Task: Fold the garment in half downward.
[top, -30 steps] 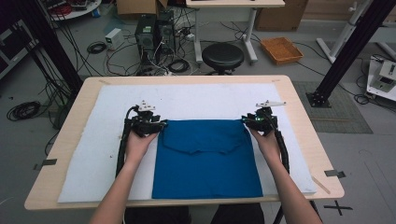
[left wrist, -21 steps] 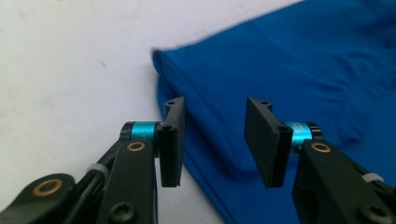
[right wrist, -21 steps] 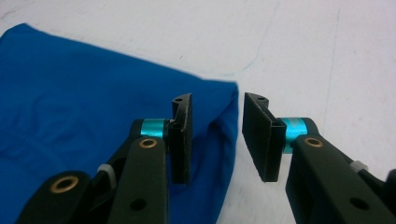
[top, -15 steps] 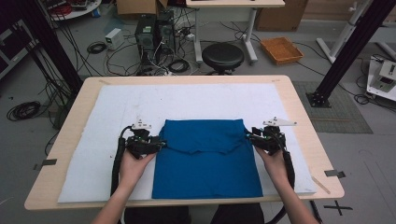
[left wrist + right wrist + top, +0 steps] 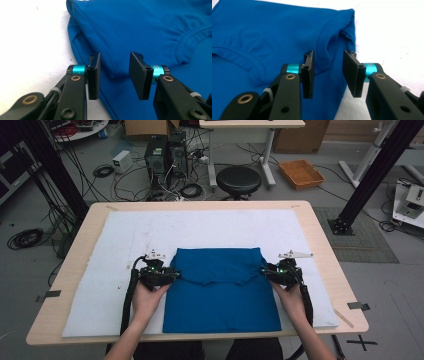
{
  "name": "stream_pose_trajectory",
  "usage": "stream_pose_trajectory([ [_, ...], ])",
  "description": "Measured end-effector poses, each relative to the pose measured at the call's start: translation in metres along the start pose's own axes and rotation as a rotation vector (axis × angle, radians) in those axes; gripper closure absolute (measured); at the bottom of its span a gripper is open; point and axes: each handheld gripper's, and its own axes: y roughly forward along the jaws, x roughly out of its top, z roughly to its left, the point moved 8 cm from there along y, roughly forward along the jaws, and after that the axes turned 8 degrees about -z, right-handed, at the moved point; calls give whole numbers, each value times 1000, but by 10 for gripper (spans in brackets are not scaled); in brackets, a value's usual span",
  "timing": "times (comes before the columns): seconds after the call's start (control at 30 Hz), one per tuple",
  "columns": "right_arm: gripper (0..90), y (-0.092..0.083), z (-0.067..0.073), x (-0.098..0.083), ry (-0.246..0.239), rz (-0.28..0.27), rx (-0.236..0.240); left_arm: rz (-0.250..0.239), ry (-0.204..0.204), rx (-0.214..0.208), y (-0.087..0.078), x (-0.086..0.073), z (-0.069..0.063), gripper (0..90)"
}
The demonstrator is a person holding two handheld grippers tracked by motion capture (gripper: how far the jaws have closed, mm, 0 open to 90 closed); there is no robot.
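A blue shirt (image 5: 222, 290) lies on the white mat (image 5: 200, 227), its far part folded over toward me with the collar (image 5: 190, 42) on top. My left gripper (image 5: 172, 274) sits at the flap's left edge. Its jaws have just been closing, and the flap's corner (image 5: 110, 70) lies low in the gap, with the pads (image 5: 96, 75) apart from it. My right gripper (image 5: 265, 272) mirrors it at the right edge. In the right gripper view the shirt (image 5: 262, 32) has a folded sleeve edge (image 5: 324, 57) in the gap of the right gripper (image 5: 328, 72), unpressed.
The mat covers most of the wooden table (image 5: 200, 205). Bare mat lies left, right and beyond the shirt. On the floor past the table stand a black stool (image 5: 238, 180), an orange tray (image 5: 301, 172), computer boxes and several cables.
Both grippers have come toward me from the shirt's far corners to the sides of the folded flap. The shirt's outline looks the same.
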Motion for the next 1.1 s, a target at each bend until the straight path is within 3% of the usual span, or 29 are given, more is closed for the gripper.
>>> stream_pose_trajectory([
  [0.23,654,11,4,-2,-25,34,-5,13,5,4,4,-2,-1,684],
  [0.4,816,18,9,-4,-64,55,5,13,14,11,5,-2,0,731],
  [0.53,883,16,12,-3,-82,45,13,3,18,5,4,-1,-1,800],
  [0.7,891,12,12,-1,-83,25,15,-6,26,1,3,0,-3,854],
  [1.1,894,-2,13,5,-57,-9,48,-43,38,-39,-11,6,-10,861],
])
